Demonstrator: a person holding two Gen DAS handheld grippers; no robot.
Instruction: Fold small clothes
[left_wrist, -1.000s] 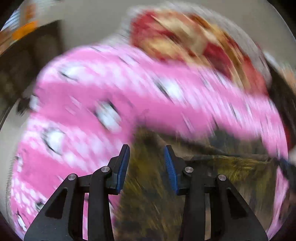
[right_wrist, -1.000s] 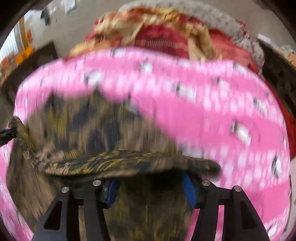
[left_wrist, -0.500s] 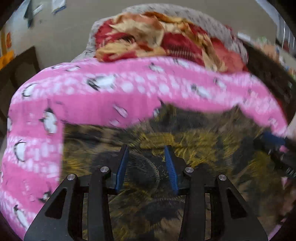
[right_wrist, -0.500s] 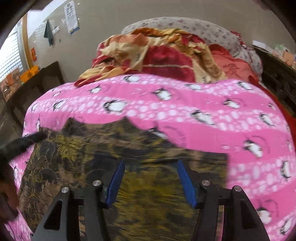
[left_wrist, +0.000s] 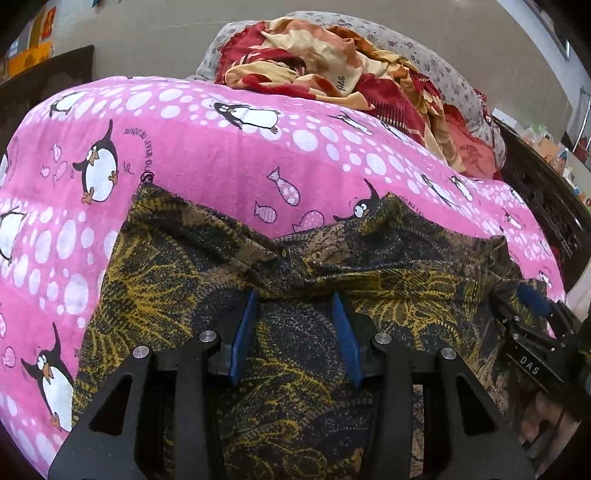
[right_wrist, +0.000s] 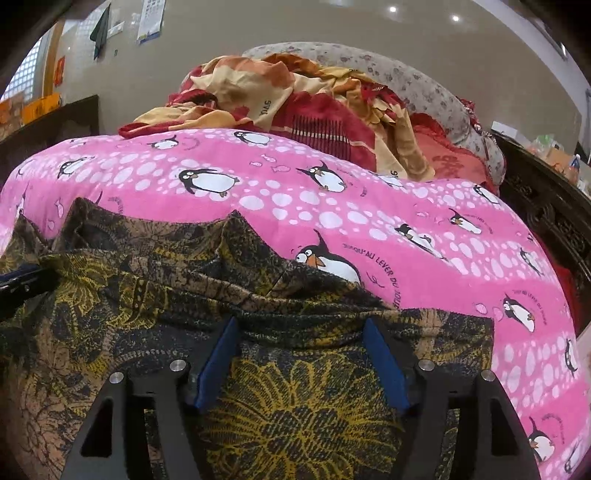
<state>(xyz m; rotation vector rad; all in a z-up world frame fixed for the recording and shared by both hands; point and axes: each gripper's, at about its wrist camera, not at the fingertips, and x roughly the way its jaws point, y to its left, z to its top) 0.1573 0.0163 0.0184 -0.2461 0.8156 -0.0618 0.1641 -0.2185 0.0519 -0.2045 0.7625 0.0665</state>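
1. The left gripper (left_wrist: 295, 299) is held low and level, its blue-padded jaws spread apart.
2. The right gripper (right_wrist: 301, 326) is likewise held low, jaws spread wider.

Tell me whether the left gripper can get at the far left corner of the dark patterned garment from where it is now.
Probably yes. The left gripper is open, low over the dark patterned garment, and the far left corner lies flat on the pink penguin blanket with nothing on it; the right gripper sits off to the other side.
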